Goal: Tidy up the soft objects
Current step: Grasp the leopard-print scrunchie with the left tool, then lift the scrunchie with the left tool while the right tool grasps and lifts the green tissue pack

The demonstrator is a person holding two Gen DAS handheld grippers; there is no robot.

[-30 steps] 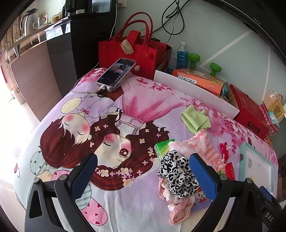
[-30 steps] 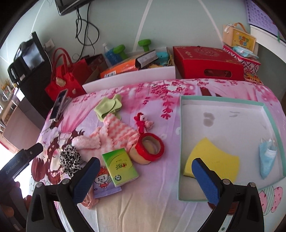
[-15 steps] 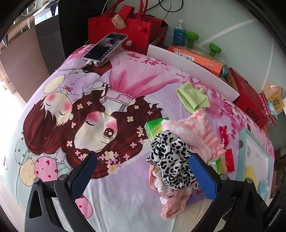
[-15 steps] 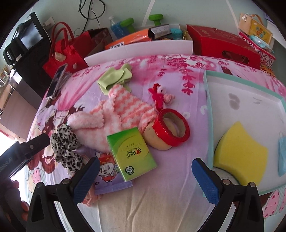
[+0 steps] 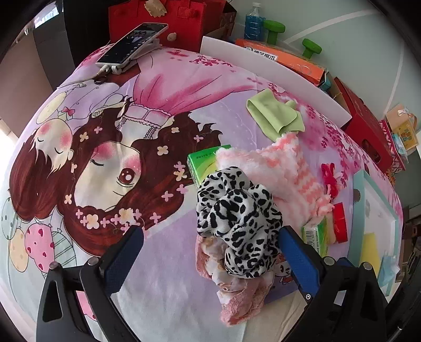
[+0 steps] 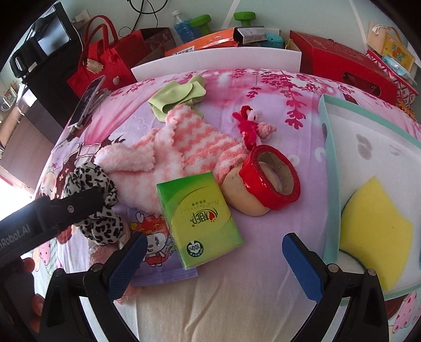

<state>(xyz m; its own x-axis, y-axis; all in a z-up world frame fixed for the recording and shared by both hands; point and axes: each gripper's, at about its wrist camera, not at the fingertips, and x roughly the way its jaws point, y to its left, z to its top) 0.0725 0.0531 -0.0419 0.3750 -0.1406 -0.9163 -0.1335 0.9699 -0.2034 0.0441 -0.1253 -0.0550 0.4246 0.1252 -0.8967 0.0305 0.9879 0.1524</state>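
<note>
A crumpled leopard-print cloth (image 5: 236,221) sits heaped on a pale pink lacy fabric (image 5: 236,297) near the front edge of the cartoon-print bedspread (image 5: 105,163), between the wide-apart blue pads of my left gripper (image 5: 210,252), which holds nothing. Just behind it lies a fluffy pink-and-white striped towel (image 6: 189,139), its scalloped edge touching a smooth folded green cloth (image 6: 179,92).

My right gripper (image 6: 214,260) hangs spread and empty over a glossy green tissue pack (image 6: 200,213), which lies on a flat purple cartoon packet (image 6: 158,250). The right wrist view alone shows the red tape roll (image 6: 273,173) whole, tilted against a rounded beige object whose identity I cannot make out, with a fuzzy red-and-pink plush toy (image 6: 250,125) just beyond. It also shows the curved yellow sponge (image 6: 373,234) inside the mint-rimmed white tray (image 6: 329,168); my left view catches only a sliver of that tray at its right edge.

In the right view my left gripper's black finger crosses the leopard cloth and hides part of it. The left view alone gives a clear look at the smartphone (image 5: 131,44) on its stand at the bed's far corner, before a red felt bag (image 5: 168,18) cut off by the frame.
</note>
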